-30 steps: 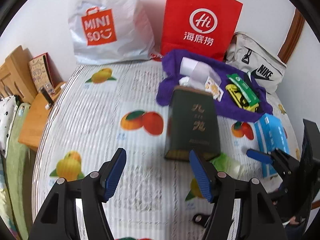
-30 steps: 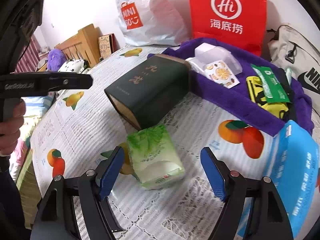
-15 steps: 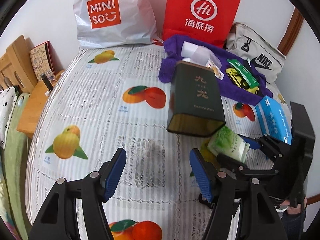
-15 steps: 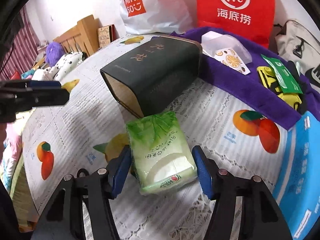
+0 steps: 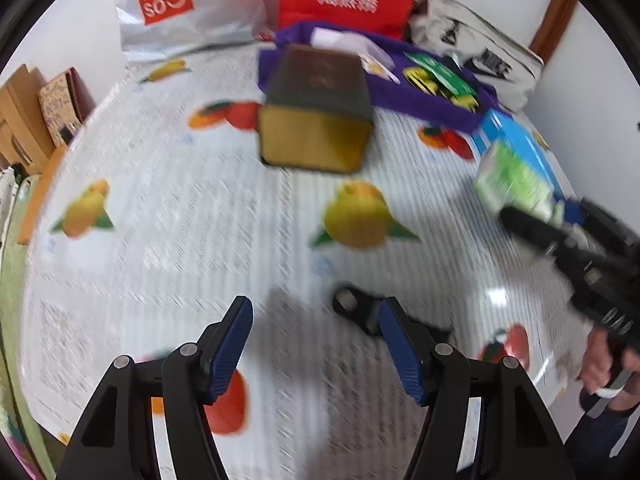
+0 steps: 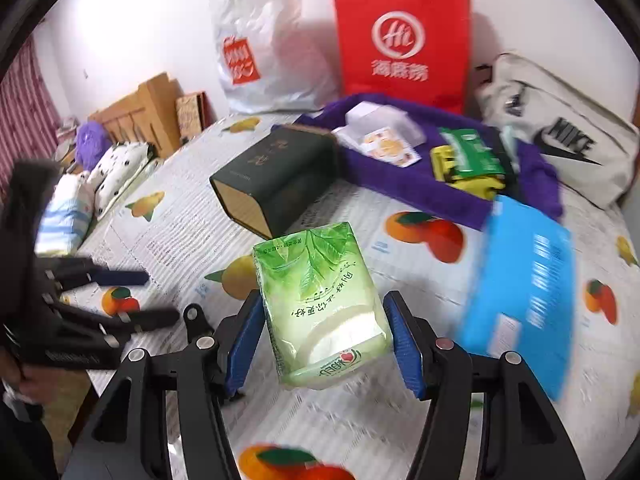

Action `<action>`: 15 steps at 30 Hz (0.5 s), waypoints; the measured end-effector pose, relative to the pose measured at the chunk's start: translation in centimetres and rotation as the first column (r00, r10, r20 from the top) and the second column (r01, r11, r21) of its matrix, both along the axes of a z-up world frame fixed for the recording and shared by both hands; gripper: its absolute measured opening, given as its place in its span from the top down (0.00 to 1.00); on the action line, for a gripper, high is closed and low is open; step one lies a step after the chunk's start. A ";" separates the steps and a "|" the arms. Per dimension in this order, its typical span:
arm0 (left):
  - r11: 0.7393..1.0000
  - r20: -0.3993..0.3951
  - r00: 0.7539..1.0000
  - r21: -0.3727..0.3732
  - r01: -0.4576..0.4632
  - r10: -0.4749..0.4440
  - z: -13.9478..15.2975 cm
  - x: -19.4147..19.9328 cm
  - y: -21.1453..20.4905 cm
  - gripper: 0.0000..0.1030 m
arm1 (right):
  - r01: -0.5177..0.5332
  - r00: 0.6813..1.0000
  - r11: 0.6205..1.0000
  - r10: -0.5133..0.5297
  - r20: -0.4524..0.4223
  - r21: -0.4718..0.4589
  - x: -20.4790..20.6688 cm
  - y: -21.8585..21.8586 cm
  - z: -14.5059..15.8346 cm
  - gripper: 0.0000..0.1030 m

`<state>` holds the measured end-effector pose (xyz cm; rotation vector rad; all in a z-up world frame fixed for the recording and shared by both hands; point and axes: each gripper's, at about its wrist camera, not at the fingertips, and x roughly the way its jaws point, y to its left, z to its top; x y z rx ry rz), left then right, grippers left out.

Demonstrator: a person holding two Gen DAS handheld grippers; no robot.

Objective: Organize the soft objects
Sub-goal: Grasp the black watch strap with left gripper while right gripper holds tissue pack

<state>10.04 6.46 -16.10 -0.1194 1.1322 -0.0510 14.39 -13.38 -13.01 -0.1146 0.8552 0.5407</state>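
two tools work over a fruit-print table [image 6: 400, 280]. beyond, a purple cloth [image 6: 400, 184] bears small packets, and a dark green box [image 6: 280, 176] lies on its side, open end forward. the right tool [image 6: 320, 340] now clamps the green tissue pack [image 6: 320, 300], jaws narrowed from a second ago, and the pack, then flat on the table, is off it: pickup done, placing remains. the left tool [image 5: 316, 344] hangs half-wide and empty, lower than before.

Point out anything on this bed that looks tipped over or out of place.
The dark green box lies on its side, its open gold-lined end facing the near edge. The right gripper holds the green tissue pack.
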 end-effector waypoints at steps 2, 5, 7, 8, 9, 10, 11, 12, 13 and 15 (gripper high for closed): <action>1.000 -0.012 1.000 -0.010 0.020 -0.020 -0.6 -0.8 -1.1 0.38 | 0.015 1.000 1.000 -0.015 0.011 0.013 -0.9 -1.2 0.6 0.42; 0.998 -0.020 0.998 -0.033 0.053 -0.054 -1.4 -1.5 -3.0 0.38 | 0.048 0.998 0.998 -0.049 0.037 0.028 -2.3 -3.1 1.2 0.42; 0.997 -0.018 0.997 -0.046 0.068 -0.069 -1.8 -1.5 -3.9 0.37 | 0.061 0.997 0.997 -0.063 0.037 0.044 -2.8 -4.1 1.3 0.42; 0.997 0.000 0.998 -0.028 0.070 -0.070 -1.7 -1.5 -4.4 0.37 | 0.069 0.997 0.996 -0.071 0.036 0.049 -3.1 -4.6 1.4 0.42; 0.997 0.004 0.997 -0.025 0.074 -0.073 -1.7 -1.4 -4.7 0.37 | 0.082 0.996 0.995 -0.084 0.037 0.054 -3.4 -5.3 1.4 0.42; 0.997 0.010 0.997 -0.023 0.076 -0.076 -1.7 -1.3 -5.0 0.35 | 0.089 0.995 0.994 -0.091 0.037 0.058 -3.4 -5.6 1.4 0.42; 0.997 0.020 0.997 -0.015 0.078 -0.078 -1.8 -1.0 -5.3 0.34 | 0.103 0.994 0.993 -0.105 0.032 0.066 -3.6 -6.3 1.3 0.42; 0.997 0.022 0.997 -0.006 0.079 -0.078 -1.8 -0.7 -5.5 0.33 | 0.114 0.993 0.991 -0.116 0.026 0.073 -3.7 -6.7 1.2 0.42; 0.997 0.024 0.996 -0.001 0.081 -0.081 -1.8 -0.4 -5.7 0.33 | 0.122 0.992 0.989 -0.124 0.021 0.078 -3.7 -7.1 1.0 0.42; 0.996 0.036 0.995 -0.001 0.093 -0.093 -1.7 0.7 -6.5 0.33 | 0.136 0.991 0.987 -0.137 0.010 0.086 -3.8 -7.9 0.7 0.42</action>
